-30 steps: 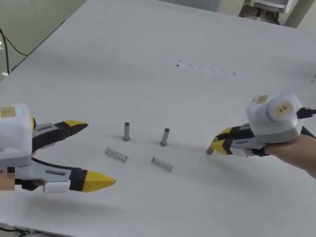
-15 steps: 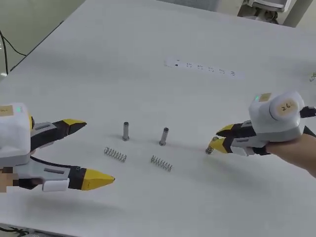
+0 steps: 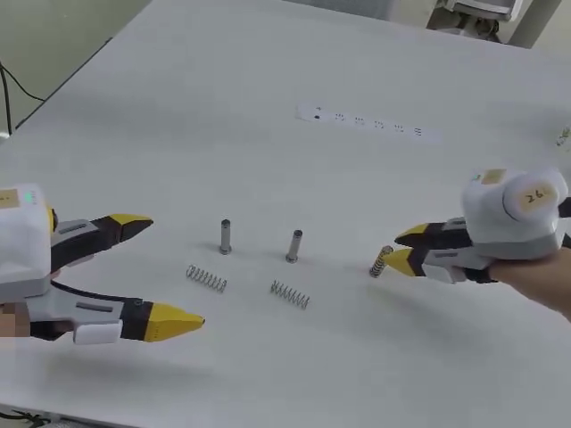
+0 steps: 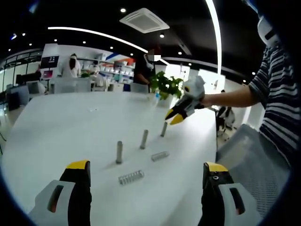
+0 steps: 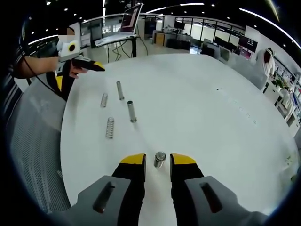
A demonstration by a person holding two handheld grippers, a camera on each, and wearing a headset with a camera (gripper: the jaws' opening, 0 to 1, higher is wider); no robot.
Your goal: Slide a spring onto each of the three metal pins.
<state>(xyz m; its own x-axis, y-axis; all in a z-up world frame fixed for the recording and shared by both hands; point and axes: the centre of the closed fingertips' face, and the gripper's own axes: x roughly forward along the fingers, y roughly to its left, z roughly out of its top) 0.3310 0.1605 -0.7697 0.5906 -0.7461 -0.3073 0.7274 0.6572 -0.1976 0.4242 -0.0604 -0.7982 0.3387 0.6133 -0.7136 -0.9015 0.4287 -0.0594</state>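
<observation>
Two bare metal pins [image 3: 224, 236] [image 3: 294, 246] stand upright mid-table. In front of them lie two loose springs [image 3: 206, 278] [image 3: 290, 294]. A third pin [image 3: 379, 261], to the right, carries a spring and looks tilted. My right gripper [image 3: 399, 248] sits just right of it, jaws slightly open; in the right gripper view that pin [image 5: 160, 160] stands between the yellow tips, untouched. My left gripper [image 3: 159, 269] hovers wide open at the left, empty, facing the pins [image 4: 119, 152] [image 4: 144, 139] and springs [image 4: 131, 177] [image 4: 160, 156].
A flush white power strip [image 3: 366, 122] lies farther back on the white table [image 3: 268, 107]. A chair [image 3: 473, 13] stands beyond the far edge. The near table edge [image 3: 53, 417] runs close under my left gripper.
My right gripper has drawn back to the right, away from the spring-bearing pin, which now shows free of the tips. The left gripper holds its place.
</observation>
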